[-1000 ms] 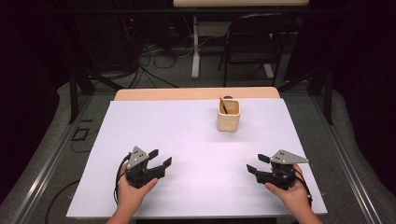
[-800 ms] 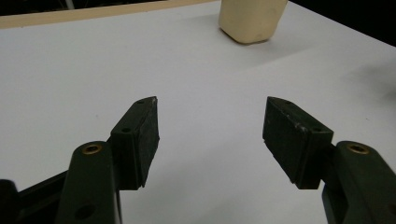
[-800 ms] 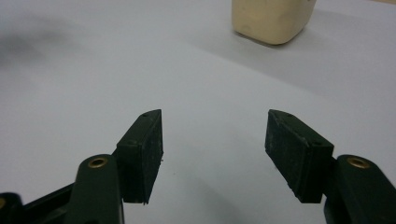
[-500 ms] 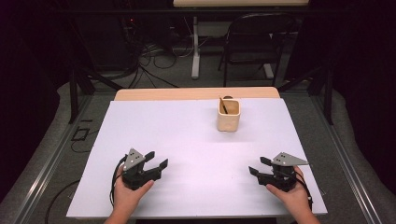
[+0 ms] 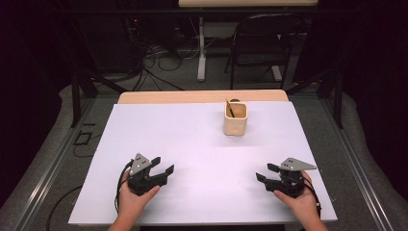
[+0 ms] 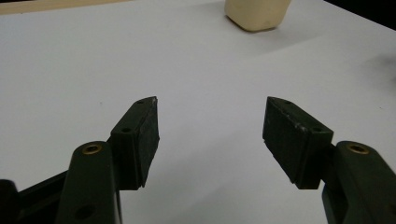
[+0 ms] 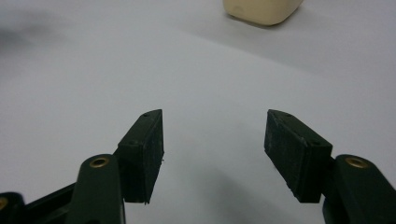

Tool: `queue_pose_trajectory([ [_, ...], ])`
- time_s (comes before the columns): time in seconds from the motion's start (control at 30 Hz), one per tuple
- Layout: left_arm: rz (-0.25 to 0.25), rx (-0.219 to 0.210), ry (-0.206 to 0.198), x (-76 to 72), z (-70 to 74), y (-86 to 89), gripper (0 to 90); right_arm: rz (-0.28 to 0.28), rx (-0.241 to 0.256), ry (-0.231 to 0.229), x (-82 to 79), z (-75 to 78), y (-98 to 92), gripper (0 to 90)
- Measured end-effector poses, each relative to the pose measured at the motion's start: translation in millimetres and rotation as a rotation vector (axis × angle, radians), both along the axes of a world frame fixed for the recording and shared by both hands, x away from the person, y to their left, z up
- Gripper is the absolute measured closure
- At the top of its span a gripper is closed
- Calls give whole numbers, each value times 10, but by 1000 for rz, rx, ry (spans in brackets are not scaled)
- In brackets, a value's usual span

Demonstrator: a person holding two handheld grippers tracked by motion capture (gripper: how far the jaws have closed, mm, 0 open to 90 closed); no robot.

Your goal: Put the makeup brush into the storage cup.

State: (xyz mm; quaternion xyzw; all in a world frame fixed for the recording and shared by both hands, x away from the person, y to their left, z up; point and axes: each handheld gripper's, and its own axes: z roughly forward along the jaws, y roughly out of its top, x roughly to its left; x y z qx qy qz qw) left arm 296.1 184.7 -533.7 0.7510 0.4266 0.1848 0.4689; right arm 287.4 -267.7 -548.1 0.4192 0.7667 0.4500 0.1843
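High view: white desk (image 5: 192,144) with a wooden strip along its far edge. Cream cup (image 5: 235,118) stands upright on the far half, right of centre, with a thin dark stick (image 5: 230,109) leaning inside it. Left tool (image 5: 162,168) sits low at the near left, held in the left hand (image 5: 132,199), jaws spread, nothing between them, pointing right and a little away. Right tool (image 5: 264,172) sits low at the near right in the right hand (image 5: 297,202), jaws spread and empty, pointing left toward the desk centre. Both tools well apart from each other and from the cup. Grey three-cornered plate on top of each. Behind the desk: a dark folding chair (image 5: 255,43), loose cables on the floor (image 5: 163,60).

Left gripper view: left tool (image 6: 210,123) jaws wide apart over bare white desk (image 6: 93,70), black pads facing each other, nothing pinched. Cup (image 6: 257,14) base at top edge, right of centre, far ahead.

Right gripper view: right tool (image 7: 214,135) jaws wide apart over bare desk (image 7: 93,74), empty. Cup (image 7: 261,10) base at top edge, right of centre, far ahead. Dark blurred smudge at upper left, can't tell what.
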Motion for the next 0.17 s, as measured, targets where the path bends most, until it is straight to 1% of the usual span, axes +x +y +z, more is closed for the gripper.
queue_pose_trajectory([
  [0.07,0,1,3,6,-12,-5,364,-4,-1,12,3,-4,-3,372],
  [0.13,0,4,10,13,-21,-7,364,-4,9,13,9,-8,-11,371],
  [0.17,0,5,13,17,-26,-7,364,-8,2,28,3,1,-18,371],
])
